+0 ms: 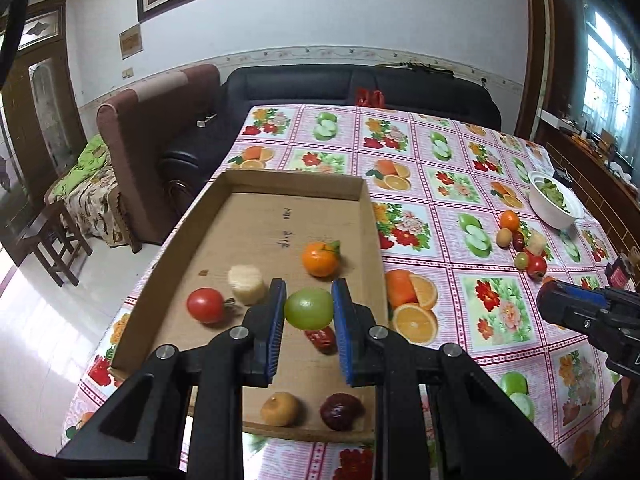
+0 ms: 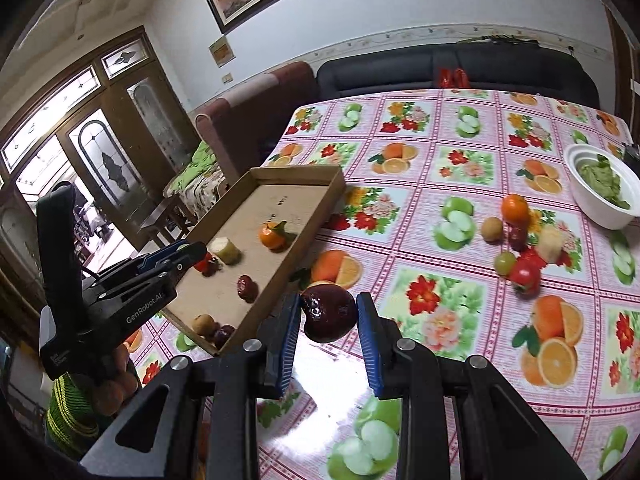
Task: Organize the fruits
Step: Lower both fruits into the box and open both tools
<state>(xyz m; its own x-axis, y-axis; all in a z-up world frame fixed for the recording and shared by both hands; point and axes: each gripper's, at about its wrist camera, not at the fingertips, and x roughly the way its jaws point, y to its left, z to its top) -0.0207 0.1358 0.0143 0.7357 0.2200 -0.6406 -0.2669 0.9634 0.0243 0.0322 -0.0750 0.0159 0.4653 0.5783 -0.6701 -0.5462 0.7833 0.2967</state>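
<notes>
Left gripper (image 1: 308,307) clamps a green grape (image 1: 308,308) over the tray (image 1: 168,256), tomato (image 1: 205,305) at 9 o'clock. Right gripper (image 2: 329,312) pinches a dark plum (image 2: 329,312) above the table, tray at 10 o'clock. Both look light, smooth, slippery; grip across the widest middle.

A table (image 1: 452,280) under a pink checked cloth printed with fruit and flowers carries everything. On its left side lies a shallow cardboard tray (image 1: 374,236), running from near to far. On the far right stands a white bowl (image 1: 554,210) of green leaves. Just near of the bowl, a small cluster of loose fruit (image 1: 520,246) rests directly on the cloth.
</notes>
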